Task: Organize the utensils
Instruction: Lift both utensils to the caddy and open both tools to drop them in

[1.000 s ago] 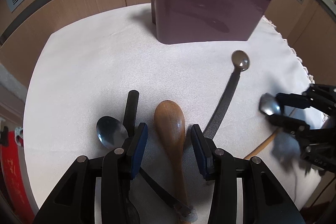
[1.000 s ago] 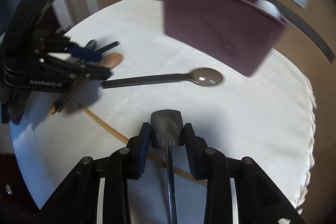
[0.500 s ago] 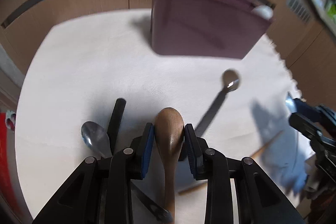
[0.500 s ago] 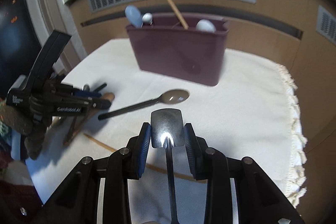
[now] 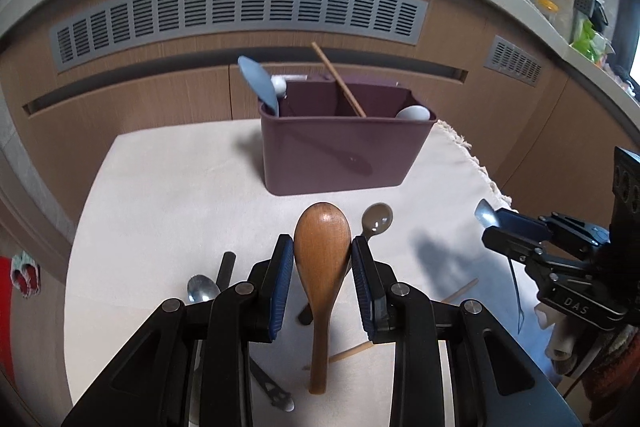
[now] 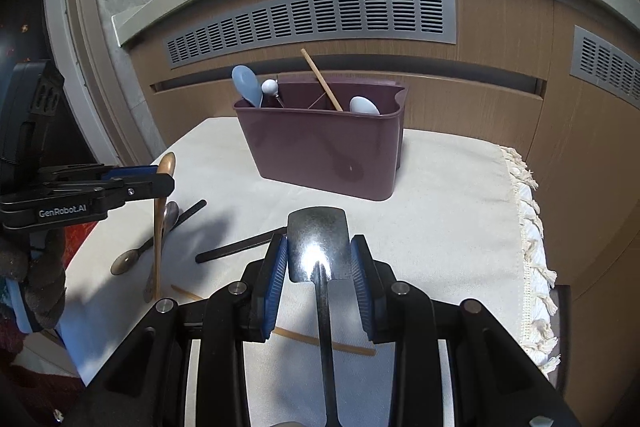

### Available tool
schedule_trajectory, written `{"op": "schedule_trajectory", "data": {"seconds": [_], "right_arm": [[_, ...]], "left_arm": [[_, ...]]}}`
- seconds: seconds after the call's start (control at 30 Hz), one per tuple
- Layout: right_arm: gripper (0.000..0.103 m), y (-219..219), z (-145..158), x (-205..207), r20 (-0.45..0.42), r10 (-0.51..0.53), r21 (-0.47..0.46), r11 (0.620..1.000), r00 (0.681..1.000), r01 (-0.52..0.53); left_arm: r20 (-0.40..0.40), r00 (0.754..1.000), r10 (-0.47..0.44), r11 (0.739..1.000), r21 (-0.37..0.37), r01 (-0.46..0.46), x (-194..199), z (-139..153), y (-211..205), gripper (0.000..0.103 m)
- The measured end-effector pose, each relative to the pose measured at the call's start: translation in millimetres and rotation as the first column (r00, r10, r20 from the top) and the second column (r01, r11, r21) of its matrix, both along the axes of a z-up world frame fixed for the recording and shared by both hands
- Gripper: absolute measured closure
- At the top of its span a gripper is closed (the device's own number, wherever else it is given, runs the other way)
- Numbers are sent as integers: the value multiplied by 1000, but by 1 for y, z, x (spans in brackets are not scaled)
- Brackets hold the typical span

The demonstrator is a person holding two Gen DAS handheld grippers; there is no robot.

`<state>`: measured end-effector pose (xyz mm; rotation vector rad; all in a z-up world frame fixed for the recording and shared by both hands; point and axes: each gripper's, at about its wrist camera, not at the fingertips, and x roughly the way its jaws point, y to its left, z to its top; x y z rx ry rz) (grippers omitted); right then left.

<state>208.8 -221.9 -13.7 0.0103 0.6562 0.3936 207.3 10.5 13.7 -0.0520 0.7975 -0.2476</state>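
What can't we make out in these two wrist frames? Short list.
- Purple caddy: in both views its front wall hides the lower ends of the utensils standing in it.
- Metal utensil in the right gripper: the handle end runs off the bottom edge of the right wrist view.
- Loose chopstick: in the left wrist view the left gripper covers its middle.
- Counter items: top right of the left wrist view, too small to identify.

The caddy [image 6: 324,147] stands at the back of the surface [image 6: 440,211], with utensils upright in it. Before it, toward the left, loose spoons [image 6: 166,217] and a chopstick [image 6: 328,345] lie on the cloth.
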Motion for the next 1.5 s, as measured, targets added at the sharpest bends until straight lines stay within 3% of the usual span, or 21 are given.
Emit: {"op": "schedule_trajectory", "data": {"seconds": [0.17,0.3,0.37,0.47,0.53,0.6,0.7,0.9,1.1,1.33,1.43,1.5], "right_arm": [[74,-1,-2,1,-14,-22,-13,1000,1000,22],[74,-9,14,-3,15,-35,47,998,999,34],[74,-14,38,-7,81,-36,86,996,996,29],[74,-21,103,-8,249,-54,125,992,967,23],[74,-26,149,-2,357,-69,170,985,931,8],[74,-29,175,8,428,-64,207,978,902,-28],[74,-33,186,38,481,-80,285,956,873,-69],[74,-15,150,103,440,-98,324,944,893,-56],[74,8,118,163,386,-92,282,959,918,-22],[74,19,88,184,368,-106,229,973,924,21],[73,18,74,183,294,-74,195,981,953,16],[73,13,64,182,183,6,196,980,983,-42]], "left_arm": [[25,1000,-12,1000,-19,13,-7,8,0,72],[116,993,-20,998,-64,28,-12,45,2,72],[208,978,-37,991,-115,62,-9,87,3,72],[359,933,-32,984,-152,93,0,145,3,72],[424,906,-5,979,-181,91,9,164,7,72],[451,891,45,973,-223,64,30,171,14,72],[401,913,78,962,-272,37,68,153,23,72],[345,935,83,959,-281,18,122,106,24,72],[308,947,89,958,-288,4,162,71,21,72],[292,954,72,959,-282,14,174,50,11,72],[248,968,26,965,-261,40,174,43,6,70],[226,974,23,969,-245,34,171,41,2,60]]}}
